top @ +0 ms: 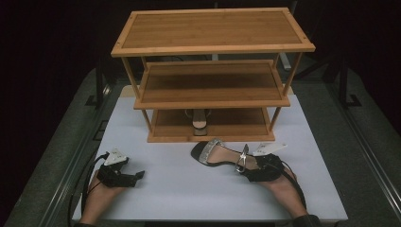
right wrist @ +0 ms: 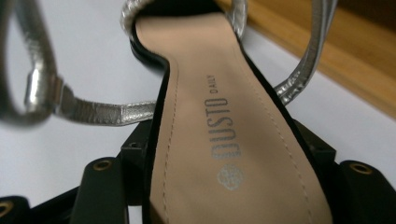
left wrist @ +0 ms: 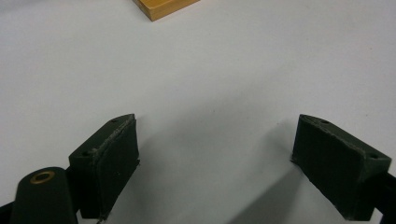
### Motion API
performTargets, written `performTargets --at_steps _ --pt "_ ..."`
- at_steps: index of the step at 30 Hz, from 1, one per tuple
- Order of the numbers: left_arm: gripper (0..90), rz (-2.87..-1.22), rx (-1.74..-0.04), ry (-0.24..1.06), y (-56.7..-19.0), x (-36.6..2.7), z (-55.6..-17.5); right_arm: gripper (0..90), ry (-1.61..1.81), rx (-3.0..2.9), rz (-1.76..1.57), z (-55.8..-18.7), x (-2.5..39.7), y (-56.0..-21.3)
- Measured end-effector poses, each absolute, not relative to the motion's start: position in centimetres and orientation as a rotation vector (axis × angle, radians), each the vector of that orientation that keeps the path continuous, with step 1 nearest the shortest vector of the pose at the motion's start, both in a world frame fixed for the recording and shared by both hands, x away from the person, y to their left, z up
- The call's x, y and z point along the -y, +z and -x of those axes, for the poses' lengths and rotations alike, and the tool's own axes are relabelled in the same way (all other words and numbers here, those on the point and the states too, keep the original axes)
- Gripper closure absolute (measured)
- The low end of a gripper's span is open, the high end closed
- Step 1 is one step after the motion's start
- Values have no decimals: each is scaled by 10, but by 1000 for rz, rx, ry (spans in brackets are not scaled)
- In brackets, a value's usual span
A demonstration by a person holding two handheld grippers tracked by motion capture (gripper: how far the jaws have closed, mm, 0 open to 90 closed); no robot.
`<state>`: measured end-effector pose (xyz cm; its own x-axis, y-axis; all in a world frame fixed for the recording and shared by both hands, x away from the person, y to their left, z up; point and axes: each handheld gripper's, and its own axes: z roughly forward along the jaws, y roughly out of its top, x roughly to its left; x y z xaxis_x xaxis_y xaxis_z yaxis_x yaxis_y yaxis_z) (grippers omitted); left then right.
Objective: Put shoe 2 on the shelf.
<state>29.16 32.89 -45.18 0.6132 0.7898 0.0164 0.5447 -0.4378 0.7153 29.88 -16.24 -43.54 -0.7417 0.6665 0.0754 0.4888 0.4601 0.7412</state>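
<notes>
Looks like a lab recording rig, probably: white table [top: 156, 189] ringed by black curtain, metal frame rails [top: 71, 175] beside the table, a lone bamboo shoe rack [top: 213, 75] staged at the table's far side.

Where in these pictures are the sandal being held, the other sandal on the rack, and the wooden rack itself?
held sandal [top: 218, 156], high view, on its insole.
sandal on the rack [top: 200, 124], high view, on its insole, bottom shelf.
wooden rack [top: 213, 28], high view, on the top shelf's board.
</notes>
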Motion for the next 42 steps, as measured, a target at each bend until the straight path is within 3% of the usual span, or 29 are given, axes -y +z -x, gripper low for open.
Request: performTargets --at_steps 29,42 --pt "136 -2152 -1044 461 -452 -329 -292 381 1076 -2594 -987 -304 162 -441" --pt "136 -2152 -1045 460 -452 -329 -292 386 1145 -2473 -999 -293 181 -424"
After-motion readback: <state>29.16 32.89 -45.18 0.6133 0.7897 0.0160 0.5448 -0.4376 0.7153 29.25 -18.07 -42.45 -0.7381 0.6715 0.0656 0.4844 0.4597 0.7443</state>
